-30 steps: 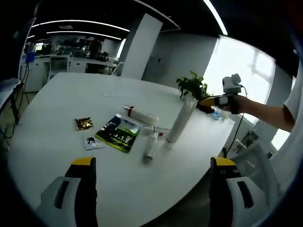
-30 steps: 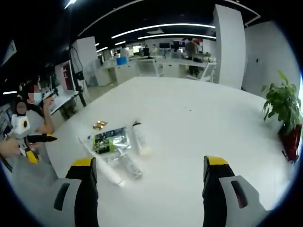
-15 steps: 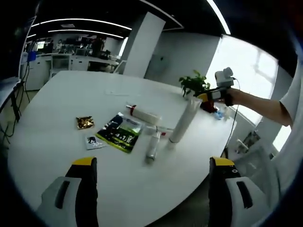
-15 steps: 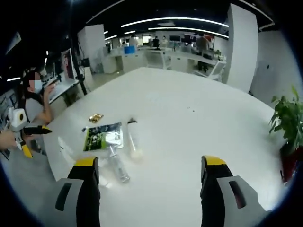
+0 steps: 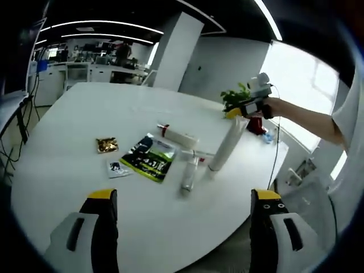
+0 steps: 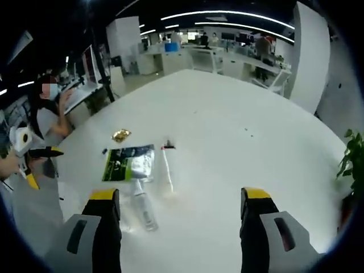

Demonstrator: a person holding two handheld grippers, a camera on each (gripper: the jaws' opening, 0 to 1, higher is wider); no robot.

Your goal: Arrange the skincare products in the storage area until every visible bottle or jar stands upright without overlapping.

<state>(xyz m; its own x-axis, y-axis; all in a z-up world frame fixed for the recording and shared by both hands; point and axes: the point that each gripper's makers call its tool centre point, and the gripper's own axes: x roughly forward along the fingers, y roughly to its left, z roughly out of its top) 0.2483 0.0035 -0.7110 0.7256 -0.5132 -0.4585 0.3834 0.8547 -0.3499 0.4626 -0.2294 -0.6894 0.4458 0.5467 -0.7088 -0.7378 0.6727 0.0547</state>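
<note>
We've got a tall white tube (image 5: 226, 147) standing upright mid-table, with a red-capped white tube (image 5: 180, 136) and a clear bottle (image 5: 188, 176) lying flat beside a glossy green pouch (image 5: 150, 160). Both grippers (image 5: 181, 227) (image 6: 176, 224) hover spread wide, gripping nothing.

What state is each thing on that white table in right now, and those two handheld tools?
Tall white tube: standing upright.
White bottle: lying flat.
Clear bottle: lying flat.
Green packet: flat.
Gold sachet: flat.
Left tool: open, empty.
Right tool: open, empty.
</note>
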